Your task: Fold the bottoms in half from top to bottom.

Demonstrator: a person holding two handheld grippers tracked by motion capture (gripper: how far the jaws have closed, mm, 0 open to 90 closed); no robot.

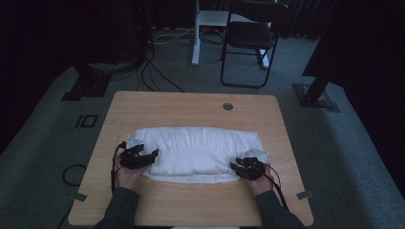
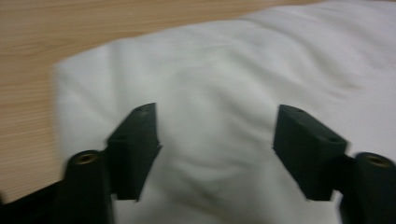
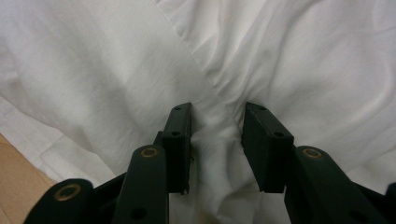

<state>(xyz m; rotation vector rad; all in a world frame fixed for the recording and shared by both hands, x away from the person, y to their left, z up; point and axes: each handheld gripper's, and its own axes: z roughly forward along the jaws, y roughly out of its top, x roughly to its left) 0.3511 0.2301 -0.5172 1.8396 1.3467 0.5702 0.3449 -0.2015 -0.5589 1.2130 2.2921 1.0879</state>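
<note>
A puffy white pillow (image 1: pixel 200 148) lies across the middle of the wooden table (image 1: pixel 191 107). My left gripper (image 1: pixel 143 155) is at the pillow's left end. Its jaws stand wide open over the white fabric (image 2: pixel 224 70), and my left gripper (image 2: pixel 217 126) has nothing pinched between its pads. My right gripper (image 1: pixel 241 164) is at the pillow's front right corner. In the right gripper view a bunched fold of the white fabric (image 3: pixel 93 70) runs up between the jaws, and my right gripper (image 3: pixel 217 121) is shut on it.
A round cable hole (image 1: pixel 228 106) sits near the table's far edge. Bare wood (image 2: pixel 70 28) lies left of the pillow and along the front edge. Beyond the table are a black chair (image 1: pixel 250 38), a white stand leg (image 1: pixel 196 33) and floor cables (image 1: pixel 153 71).
</note>
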